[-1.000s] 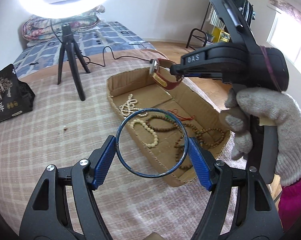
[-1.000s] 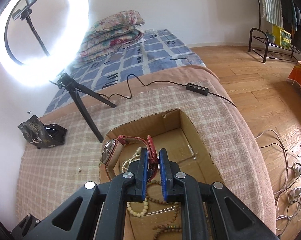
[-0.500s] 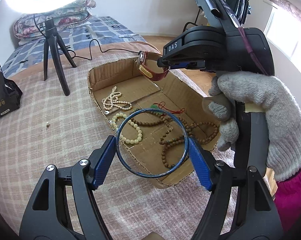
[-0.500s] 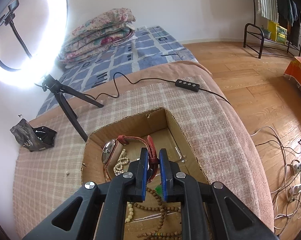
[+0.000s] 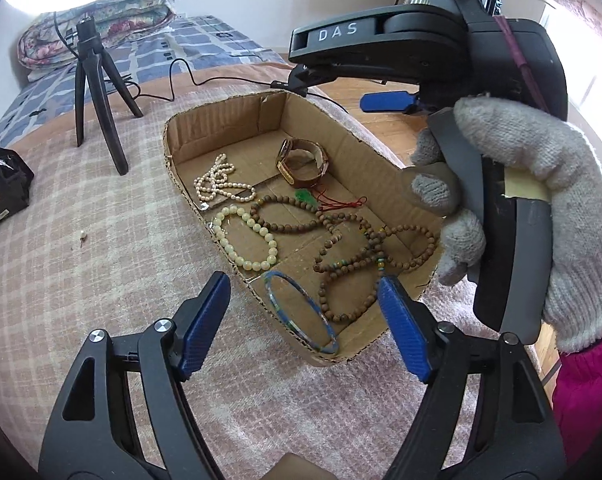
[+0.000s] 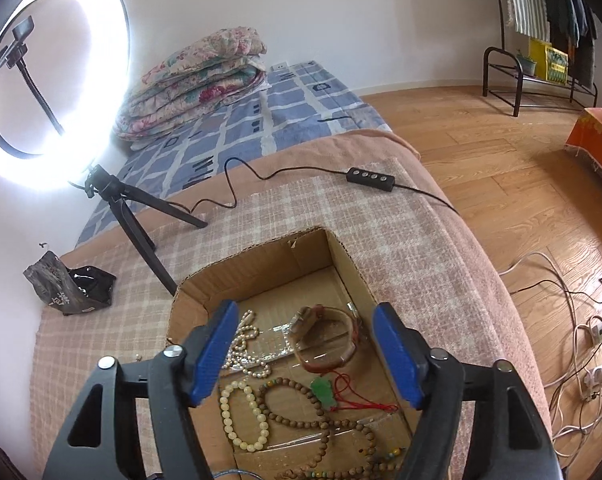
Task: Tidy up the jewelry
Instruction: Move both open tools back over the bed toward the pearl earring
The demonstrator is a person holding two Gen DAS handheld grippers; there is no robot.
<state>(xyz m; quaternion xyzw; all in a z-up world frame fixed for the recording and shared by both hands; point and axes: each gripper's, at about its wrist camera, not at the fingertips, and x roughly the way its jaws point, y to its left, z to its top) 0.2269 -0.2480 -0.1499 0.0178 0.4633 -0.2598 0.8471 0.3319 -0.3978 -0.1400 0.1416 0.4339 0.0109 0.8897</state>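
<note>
A shallow cardboard box [image 5: 225, 112] on the checked blanket holds the jewelry. A blue bangle [image 5: 299, 312] leans on the box's near wall, just ahead of my open, empty left gripper [image 5: 303, 320]. A red-strapped watch [image 5: 303, 162] [image 6: 325, 336] lies at the box's far end, below my open, empty right gripper [image 6: 305, 356]. A pearl strand [image 5: 221, 184], a cream bead bracelet [image 5: 247, 238], brown bead strands [image 5: 353, 256] and a green pendant on red cord [image 6: 325, 394] also lie inside.
A ring light on a black tripod [image 6: 137, 220] stands left of the box, with its cable and control [image 6: 371, 178] behind it. A black bag [image 6: 69, 288] sits far left. A small pearl [image 5: 82, 235] lies on the blanket. The bed's edge and wood floor are to the right.
Both grippers opened. The bangle dropped from the left gripper into the near end of the box. The watch dropped from the right gripper into the far end.
</note>
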